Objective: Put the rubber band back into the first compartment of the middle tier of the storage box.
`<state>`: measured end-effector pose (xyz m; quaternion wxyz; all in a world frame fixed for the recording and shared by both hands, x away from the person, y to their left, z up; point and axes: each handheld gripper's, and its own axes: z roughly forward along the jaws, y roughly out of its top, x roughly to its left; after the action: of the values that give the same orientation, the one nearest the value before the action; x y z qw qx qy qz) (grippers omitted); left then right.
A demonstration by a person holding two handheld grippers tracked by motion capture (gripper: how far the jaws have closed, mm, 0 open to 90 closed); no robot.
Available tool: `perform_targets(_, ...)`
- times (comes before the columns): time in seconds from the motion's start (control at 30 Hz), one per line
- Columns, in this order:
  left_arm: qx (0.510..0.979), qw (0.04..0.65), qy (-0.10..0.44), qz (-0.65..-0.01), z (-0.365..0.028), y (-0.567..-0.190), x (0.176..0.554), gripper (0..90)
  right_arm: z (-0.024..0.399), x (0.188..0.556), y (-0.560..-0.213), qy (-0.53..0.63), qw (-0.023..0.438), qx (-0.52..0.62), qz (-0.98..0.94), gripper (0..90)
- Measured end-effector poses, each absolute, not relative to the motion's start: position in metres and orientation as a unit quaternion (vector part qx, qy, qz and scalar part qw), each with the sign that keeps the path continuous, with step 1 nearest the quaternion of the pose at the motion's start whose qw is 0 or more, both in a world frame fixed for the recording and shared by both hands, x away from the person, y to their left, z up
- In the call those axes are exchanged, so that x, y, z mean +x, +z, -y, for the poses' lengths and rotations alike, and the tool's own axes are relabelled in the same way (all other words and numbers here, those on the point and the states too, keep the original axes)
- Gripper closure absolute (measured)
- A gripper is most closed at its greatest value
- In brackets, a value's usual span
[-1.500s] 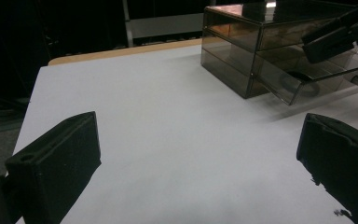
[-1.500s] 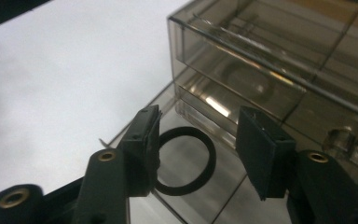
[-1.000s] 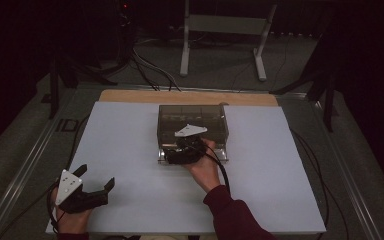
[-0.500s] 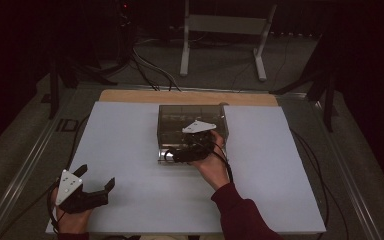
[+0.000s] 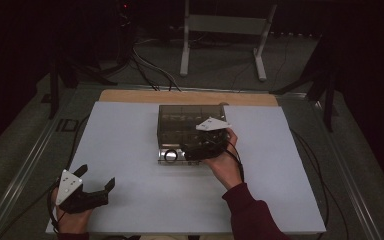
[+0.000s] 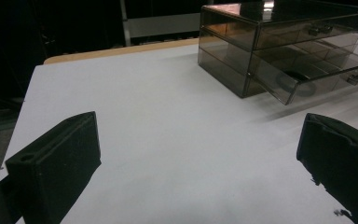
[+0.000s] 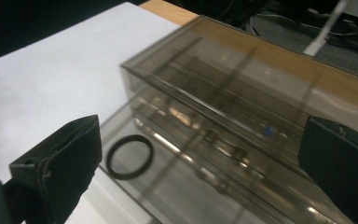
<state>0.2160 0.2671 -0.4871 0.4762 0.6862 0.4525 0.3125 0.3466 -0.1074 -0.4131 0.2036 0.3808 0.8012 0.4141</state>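
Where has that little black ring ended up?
The black ring lies flat in the pulled-out bottom drawer of the smoky clear drawer box, at the drawer's left end in the high view, just ahead of the right gripper.

The room is dark. Most of the light falls on the big white table top, and the edges of the room fade into black. Along the far edge of the table runs a strip of light brown wood. Past the table is a grey floor. Black cables lie on it in loose curves. A white metal stand with two legs sits on the floor behind the table. Dark stands rise at the left, and another dark stand rises at the right. The far wall is too dark to make out.
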Motion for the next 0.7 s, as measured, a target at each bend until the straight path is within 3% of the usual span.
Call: perform_targets(0.7,0.682,0.482,0.314,-0.452,-0.269,-0.485,0.216,0.3,0.178,0.339,-0.416,0.415,0.233,0.427,-0.769,0.1)
